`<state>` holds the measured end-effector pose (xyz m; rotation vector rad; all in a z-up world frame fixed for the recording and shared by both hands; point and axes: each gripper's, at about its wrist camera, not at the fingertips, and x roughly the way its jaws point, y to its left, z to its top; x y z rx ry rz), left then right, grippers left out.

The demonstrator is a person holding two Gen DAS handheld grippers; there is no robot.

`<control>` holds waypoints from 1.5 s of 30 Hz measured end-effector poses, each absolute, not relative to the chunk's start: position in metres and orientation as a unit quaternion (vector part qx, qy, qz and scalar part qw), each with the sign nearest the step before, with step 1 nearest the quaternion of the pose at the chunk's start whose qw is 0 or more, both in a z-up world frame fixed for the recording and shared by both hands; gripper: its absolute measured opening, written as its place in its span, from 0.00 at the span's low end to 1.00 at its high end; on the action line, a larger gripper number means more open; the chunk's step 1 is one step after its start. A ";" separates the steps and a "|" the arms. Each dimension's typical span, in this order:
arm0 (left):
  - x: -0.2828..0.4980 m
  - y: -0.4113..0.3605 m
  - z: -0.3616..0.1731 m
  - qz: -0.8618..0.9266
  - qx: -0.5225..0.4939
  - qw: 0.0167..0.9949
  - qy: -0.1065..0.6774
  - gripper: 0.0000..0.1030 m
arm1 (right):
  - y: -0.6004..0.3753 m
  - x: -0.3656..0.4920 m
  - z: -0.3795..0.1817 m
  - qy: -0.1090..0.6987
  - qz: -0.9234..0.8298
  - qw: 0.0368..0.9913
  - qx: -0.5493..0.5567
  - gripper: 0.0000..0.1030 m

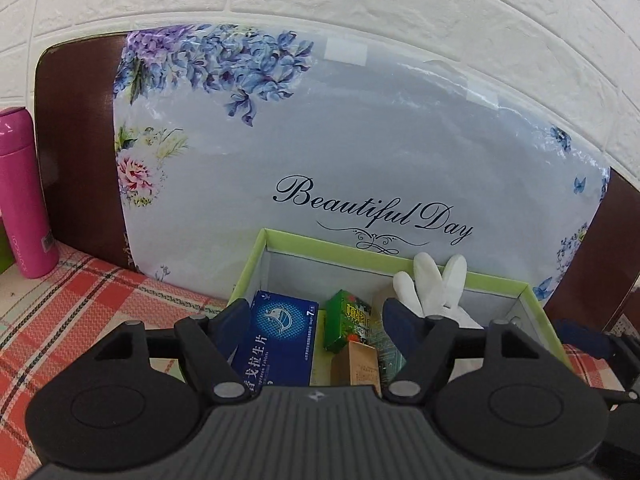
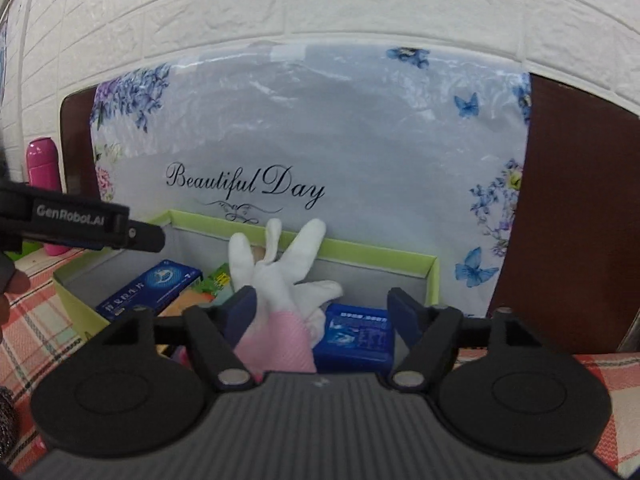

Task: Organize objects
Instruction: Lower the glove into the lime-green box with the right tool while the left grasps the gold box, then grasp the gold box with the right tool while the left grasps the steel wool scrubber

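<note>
Both tongs, left [image 1: 316,320] and right [image 2: 322,308], wide, gripping nothing. Glove [image 2: 280,280] upright at frame centre inside green box [image 2: 380,254], between blue packs [image 2: 148,290] and [image 2: 356,336].

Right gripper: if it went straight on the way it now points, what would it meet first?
Most likely the white glove with a pink cuff, which stands between the open fingers of the right gripper inside the green-rimmed box. Depth is unclear; the blue box beside it lies close.
</note>
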<state>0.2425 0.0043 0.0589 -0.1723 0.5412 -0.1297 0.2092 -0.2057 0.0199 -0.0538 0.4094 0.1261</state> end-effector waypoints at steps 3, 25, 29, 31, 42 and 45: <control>0.228 0.008 0.075 -0.061 -0.097 0.957 0.266 0.75 | -0.212 0.193 0.038 0.177 0.057 0.982 -0.014 0.92; 0.091 -0.001 0.079 -0.042 -0.047 0.954 0.293 0.79 | -0.235 0.039 0.075 0.132 0.050 0.987 0.075 1.00; 0.073 0.017 0.058 -0.036 -0.067 0.946 0.315 0.79 | -0.236 0.025 0.058 0.153 0.047 0.984 0.079 1.00; 0.066 0.026 0.046 -0.027 -0.075 0.943 0.324 0.79 | -0.235 0.021 0.048 0.164 0.043 0.983 0.074 1.00; 0.055 0.074 -0.001 0.031 -0.103 0.924 0.367 0.79 | -0.198 0.017 -0.010 0.221 0.075 0.972 -0.021 0.76; 0.063 0.079 -0.002 0.045 -0.103 0.926 0.361 0.79 | -0.188 0.026 -0.019 0.230 0.081 0.969 -0.037 0.59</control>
